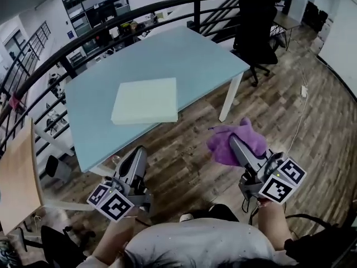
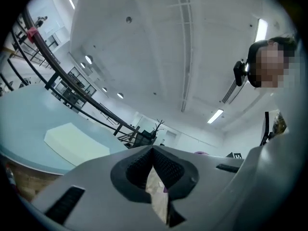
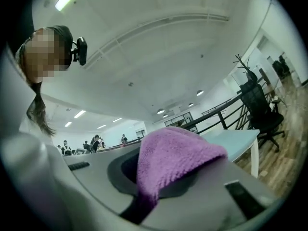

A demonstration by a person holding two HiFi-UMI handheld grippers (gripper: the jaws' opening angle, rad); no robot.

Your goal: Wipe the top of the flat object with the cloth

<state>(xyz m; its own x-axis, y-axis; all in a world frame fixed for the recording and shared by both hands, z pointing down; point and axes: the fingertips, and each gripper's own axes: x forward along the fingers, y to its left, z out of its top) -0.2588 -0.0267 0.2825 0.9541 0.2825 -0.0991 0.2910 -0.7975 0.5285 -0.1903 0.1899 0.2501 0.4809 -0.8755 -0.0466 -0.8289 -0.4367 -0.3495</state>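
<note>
While my right gripper (image 1: 234,143) pinches the fluffy purple cloth (image 1: 250,140), the loose bulk ahead could slip free; my left gripper (image 2: 154,154) is pressed together.

A pale blue table (image 1: 184,54) is set on wood-plank flooring (image 1: 312,121); a black office chair (image 1: 256,29) is parked at its far corner. A curved black railing (image 1: 196,15) is seen behind it — a wooden panel (image 1: 19,172) is cut off at the left edge.

Pale-green flat slab (image 1: 146,100) lies on blue table (image 1: 195,54); purple cloth (image 1: 220,147) bunched in R gripper (image 1: 235,140).
</note>
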